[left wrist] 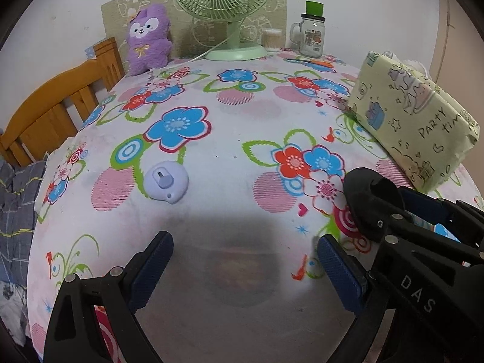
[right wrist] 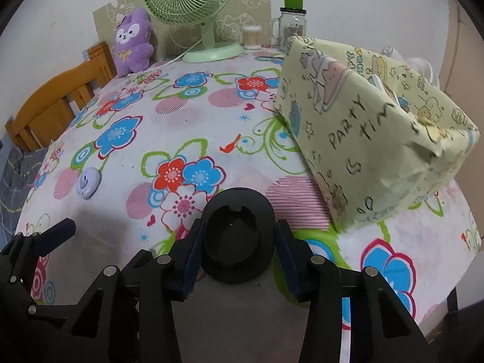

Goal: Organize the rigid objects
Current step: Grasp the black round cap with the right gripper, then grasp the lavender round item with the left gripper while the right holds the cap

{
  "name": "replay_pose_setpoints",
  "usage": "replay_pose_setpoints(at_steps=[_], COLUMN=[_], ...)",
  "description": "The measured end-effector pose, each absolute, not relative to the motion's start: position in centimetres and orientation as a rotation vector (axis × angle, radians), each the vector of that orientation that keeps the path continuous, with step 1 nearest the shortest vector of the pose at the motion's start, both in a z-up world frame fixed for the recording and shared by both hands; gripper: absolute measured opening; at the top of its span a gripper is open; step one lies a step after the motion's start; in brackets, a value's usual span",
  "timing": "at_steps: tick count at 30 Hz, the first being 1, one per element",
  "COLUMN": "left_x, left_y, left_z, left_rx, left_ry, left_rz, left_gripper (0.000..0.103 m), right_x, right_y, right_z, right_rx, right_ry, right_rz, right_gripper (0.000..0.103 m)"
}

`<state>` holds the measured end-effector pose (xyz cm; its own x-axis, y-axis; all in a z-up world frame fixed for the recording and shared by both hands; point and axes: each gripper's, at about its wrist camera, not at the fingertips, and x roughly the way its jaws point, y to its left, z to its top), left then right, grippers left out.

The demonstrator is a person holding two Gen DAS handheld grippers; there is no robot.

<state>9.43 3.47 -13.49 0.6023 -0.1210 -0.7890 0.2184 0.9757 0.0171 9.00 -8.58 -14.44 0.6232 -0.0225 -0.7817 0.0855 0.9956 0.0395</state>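
A black round holder with a hollow middle rests on the floral tablecloth, and my right gripper is shut on it, one pad against each side. The same holder shows at the right edge of the left wrist view. My left gripper hangs open over the cloth with nothing between its blue pads. A lilac round disc with a small hook lies flat up and to the left of it, apart from both grippers. The disc also appears far left in the right wrist view.
A box wrapped in pale yellow "party time" paper stands close on the right. Along the back wall are a green fan, a purple plush, a cotton swab tub and a glass jar. A wooden frame borders the left.
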Motion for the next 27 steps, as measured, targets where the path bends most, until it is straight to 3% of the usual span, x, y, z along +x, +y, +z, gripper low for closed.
replay_pose_setpoints(at_steps=[27], left_x=[14.7], left_y=[7.6], left_z=[-13.0], left_rx=[0.082], left_ry=[0.911], left_rz=[-0.118], left_gripper=[0.097], right_x=[14.7], right_y=[-4.9], right_z=[-13.7], right_rx=[0.053], right_ry=[0.884], right_rz=[0.002], right_gripper=[0.049])
